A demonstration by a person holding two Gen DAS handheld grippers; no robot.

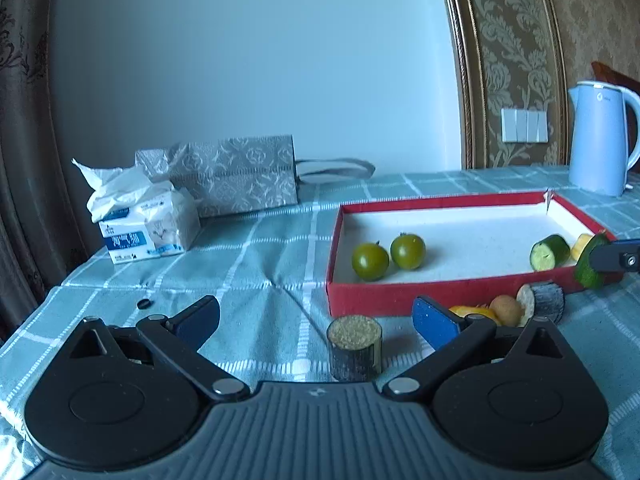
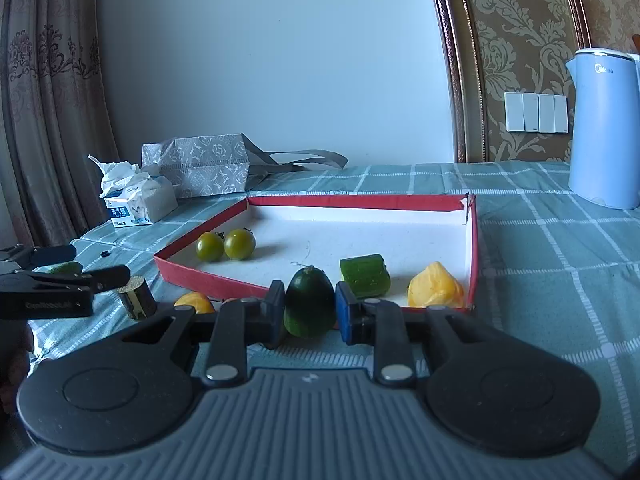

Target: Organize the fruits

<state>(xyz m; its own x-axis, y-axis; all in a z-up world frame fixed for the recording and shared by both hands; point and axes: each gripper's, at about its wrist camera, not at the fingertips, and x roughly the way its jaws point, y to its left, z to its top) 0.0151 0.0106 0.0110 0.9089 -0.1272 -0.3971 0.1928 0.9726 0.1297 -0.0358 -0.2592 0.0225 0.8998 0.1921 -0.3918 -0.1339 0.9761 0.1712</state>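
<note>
We hold the right gripper [image 2: 308, 312] pinched on a dark green cucumber end [image 2: 309, 307], its pads pressed against both flanks and the stalk tip pointing up. In the right wrist view the piece sits at 6 o'clock of the red tray [image 2: 473, 240], just short of the near rim. Inside the tray, two green tomatoes [image 2: 225, 245] lie together at 9 o'clock, a cucumber chunk [image 2: 365, 275] at 5 o'clock, and a yellow fruit piece [image 2: 435, 286] in the near right corner.

To do this step well, we judge that the held end should clear the red rim fully before it goes forward, then come down on bare white floor next to the cucumber chunk, so like sits with like. We should lower it until it rests before we spread the jaws, since its rounded shape looks likely to roll.

The left gripper [image 1: 316, 322] stands spread wide with nothing pinched. A dark-skinned cut cylinder [image 1: 354, 347] stands upright on the checked tablecloth [image 1: 256, 264] between its fingers, touching neither pad. A similar slice [image 1: 541, 302], a small brown fruit [image 1: 505, 309] and an orange piece [image 1: 474, 312] wait outside the tray's near wall, at 2 o'clock of that gripper. When we close on the cylinder, we should centre it first and grip its sides squarely, not its grainy top.
</note>
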